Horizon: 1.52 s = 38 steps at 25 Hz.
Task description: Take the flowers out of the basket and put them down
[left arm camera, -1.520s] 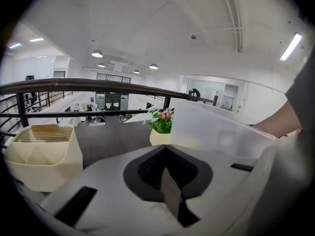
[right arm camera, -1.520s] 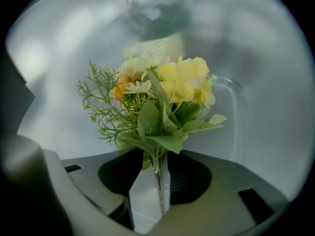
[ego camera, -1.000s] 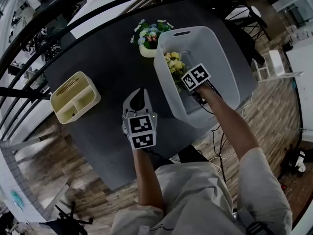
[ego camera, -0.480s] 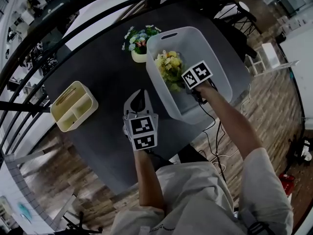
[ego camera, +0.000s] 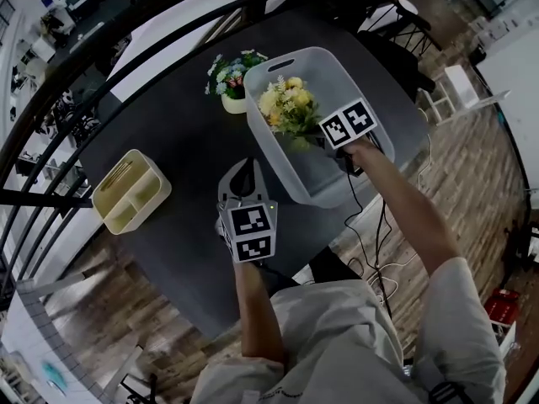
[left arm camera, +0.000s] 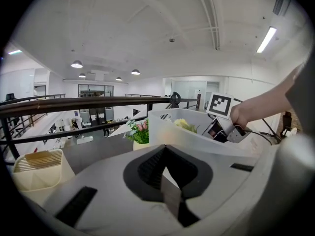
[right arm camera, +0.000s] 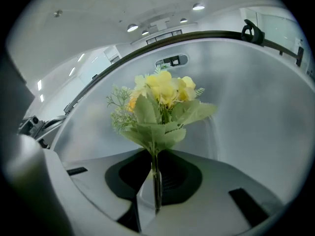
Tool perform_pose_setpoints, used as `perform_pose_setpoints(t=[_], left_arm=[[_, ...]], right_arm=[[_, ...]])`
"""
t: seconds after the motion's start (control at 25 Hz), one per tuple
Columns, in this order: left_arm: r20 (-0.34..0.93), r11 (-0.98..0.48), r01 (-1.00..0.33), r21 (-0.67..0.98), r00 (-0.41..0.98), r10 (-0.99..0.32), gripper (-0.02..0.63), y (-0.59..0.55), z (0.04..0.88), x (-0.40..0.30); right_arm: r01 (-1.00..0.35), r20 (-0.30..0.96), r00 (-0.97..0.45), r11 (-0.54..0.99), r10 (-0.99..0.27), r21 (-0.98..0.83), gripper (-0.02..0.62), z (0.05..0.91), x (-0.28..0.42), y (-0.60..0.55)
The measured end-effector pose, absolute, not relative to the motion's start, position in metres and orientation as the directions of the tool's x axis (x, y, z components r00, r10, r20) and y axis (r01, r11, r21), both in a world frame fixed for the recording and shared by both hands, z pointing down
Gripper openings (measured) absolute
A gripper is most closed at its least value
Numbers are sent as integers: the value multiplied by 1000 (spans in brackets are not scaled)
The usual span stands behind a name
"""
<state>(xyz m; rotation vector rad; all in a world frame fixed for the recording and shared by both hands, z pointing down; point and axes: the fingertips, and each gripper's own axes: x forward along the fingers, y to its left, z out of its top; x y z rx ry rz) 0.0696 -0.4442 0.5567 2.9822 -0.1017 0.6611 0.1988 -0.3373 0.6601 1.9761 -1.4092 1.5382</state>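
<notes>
The cream organizer stands at the left of the dark table, close to the table's left edge. Between the organizer and the basket lies a broad bare strip of tabletop.

A small pot of mixed flowers stands at the far side, just beside the basket's far-left corner. Black railing bars cross beyond the table's far edge.

The left gripper hovers over the near-centre of the table, just left of the basket's near-left wall. Its jaws are closed together and nothing is between them.

The white basket occupies the right part of the table. Its near corner lies close to the table's near-right edge, and its handle slot is in the far wall.

The yellow flowers are inside the basket, towards its far-left part. In the left gripper view their tops show above the rim. The basket wall is well apart from the flowers on the far and right sides.

The right gripper reaches into the basket from the near-right. Its jaws are clamped narrowly on the thin stem, which runs straight out from them.
</notes>
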Motion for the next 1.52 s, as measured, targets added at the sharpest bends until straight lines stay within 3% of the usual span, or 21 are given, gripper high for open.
perform_pose_setpoints(t=[1.0,1.36,1.52], left_arm=[[377,-995,13,97,925,49,18,-405,532,63],[370,-996,-47,76,929,-15,18,-404,524,38],[288,-988,-133,73,952,-107,20,-406,502,23]], right_arm=[[-821,753,86,-474,-653,-317,74,551,186,-332],[-834,693,124,-453,-710,-315,74,525,178,-327],[-844,657,128,-429,-743,-321,74,512,171,-327]])
